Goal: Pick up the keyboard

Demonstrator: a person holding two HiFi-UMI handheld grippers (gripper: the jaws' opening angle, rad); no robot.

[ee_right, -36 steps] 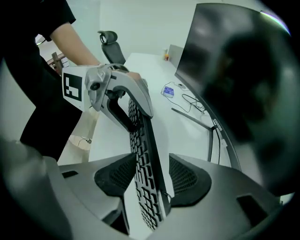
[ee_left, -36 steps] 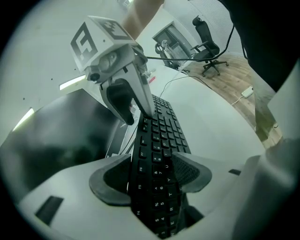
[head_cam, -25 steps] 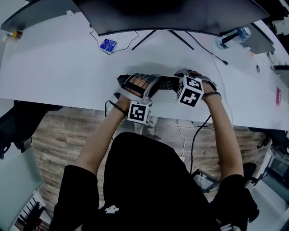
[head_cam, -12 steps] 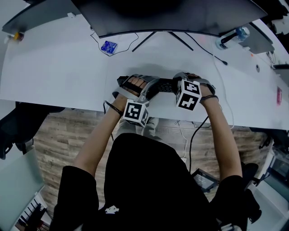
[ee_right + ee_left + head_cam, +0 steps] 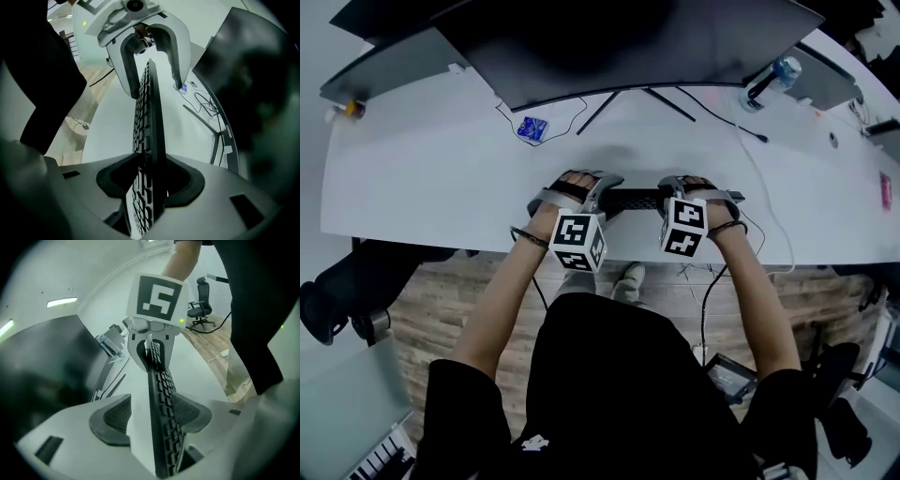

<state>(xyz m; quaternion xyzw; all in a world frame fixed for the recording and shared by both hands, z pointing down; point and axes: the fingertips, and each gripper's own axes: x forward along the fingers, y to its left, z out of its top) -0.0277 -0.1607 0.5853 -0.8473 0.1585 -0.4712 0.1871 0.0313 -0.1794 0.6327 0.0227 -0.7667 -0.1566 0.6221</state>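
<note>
Taking the slim black keyboard by both ends for a level lift: right hand-held gripper has just clamped on, left hand-held gripper straddles loosely.

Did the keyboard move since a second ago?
Yes. Against the front edge of the desk, the keyboard has come closer to that edge and tipped up: its keys showed before, now only a thin dark strip shows.
</note>
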